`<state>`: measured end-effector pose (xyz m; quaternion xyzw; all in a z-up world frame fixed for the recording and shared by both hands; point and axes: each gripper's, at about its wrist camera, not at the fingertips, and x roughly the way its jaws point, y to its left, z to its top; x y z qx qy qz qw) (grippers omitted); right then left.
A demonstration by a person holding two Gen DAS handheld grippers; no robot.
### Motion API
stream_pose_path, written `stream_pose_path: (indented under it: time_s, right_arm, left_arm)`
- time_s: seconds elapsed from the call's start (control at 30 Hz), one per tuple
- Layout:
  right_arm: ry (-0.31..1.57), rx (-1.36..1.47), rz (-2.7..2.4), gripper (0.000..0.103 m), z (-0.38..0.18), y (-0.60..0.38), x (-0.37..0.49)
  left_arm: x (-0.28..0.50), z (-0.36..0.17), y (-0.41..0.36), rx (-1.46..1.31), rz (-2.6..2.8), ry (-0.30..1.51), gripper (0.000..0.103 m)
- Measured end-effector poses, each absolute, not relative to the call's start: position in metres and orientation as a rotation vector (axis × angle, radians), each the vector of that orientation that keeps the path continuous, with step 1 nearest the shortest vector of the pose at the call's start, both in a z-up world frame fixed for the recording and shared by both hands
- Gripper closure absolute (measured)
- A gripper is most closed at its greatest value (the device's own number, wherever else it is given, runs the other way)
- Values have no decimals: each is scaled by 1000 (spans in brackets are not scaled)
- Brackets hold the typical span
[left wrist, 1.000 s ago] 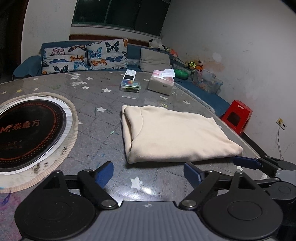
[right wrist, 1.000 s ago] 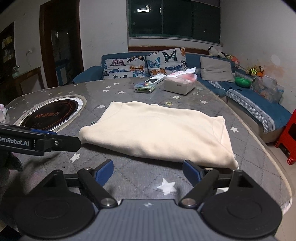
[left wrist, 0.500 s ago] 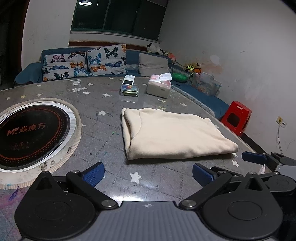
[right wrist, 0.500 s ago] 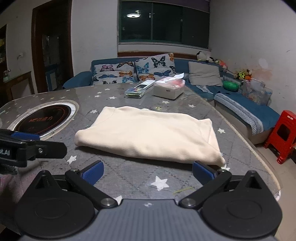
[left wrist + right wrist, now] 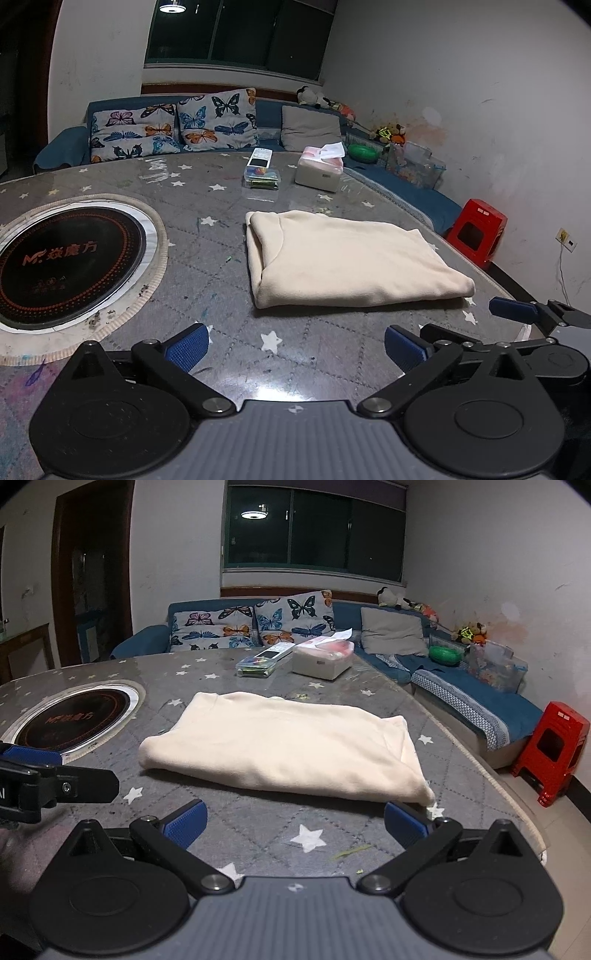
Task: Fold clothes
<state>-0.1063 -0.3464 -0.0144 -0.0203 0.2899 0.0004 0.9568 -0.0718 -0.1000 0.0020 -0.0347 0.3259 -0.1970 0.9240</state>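
A cream garment (image 5: 343,258) (image 5: 288,746) lies folded into a flat rectangle on the grey star-patterned table (image 5: 207,295) (image 5: 258,819). My left gripper (image 5: 295,347) hovers open over the table's near edge, short of the garment, with nothing between its blue pads. My right gripper (image 5: 295,823) is open too, and empty; its right pad (image 5: 402,821) sits close to the garment's near right corner. Each gripper shows in the other's view: a blue pad of the right one (image 5: 513,308) pokes in at the right edge, and the left one's pad (image 5: 31,755) at the left edge.
A round black induction hob (image 5: 66,258) is set into the table at the left. A tissue box (image 5: 319,171), a small clear case (image 5: 260,177) and a remote stand at the far side. A blue sofa (image 5: 461,694) runs behind and to the right, with a red stool (image 5: 550,746) beside it.
Both grippers' jaws have spread wider and both have drawn back slightly from the garment. The folded garment has stayed where it was.
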Motion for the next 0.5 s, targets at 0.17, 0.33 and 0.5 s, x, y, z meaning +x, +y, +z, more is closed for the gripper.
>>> stream_pose_path:
  time_s: [0.17, 0.33, 0.5]
  right_arm:
    - [591, -39, -7, 0, -15, -345, -109]
    - [595, -26, -16, 0, -15, -346, -112]
    - [598, -8, -10, 0, -16, -346, -115]
  left_arm:
    - [-74, 3, -101, -67, -398, 666, 0]
    - [-77, 3, -100, -72, -395, 667, 0]
    - [-79, 3, -101, -69, -394, 667, 0]
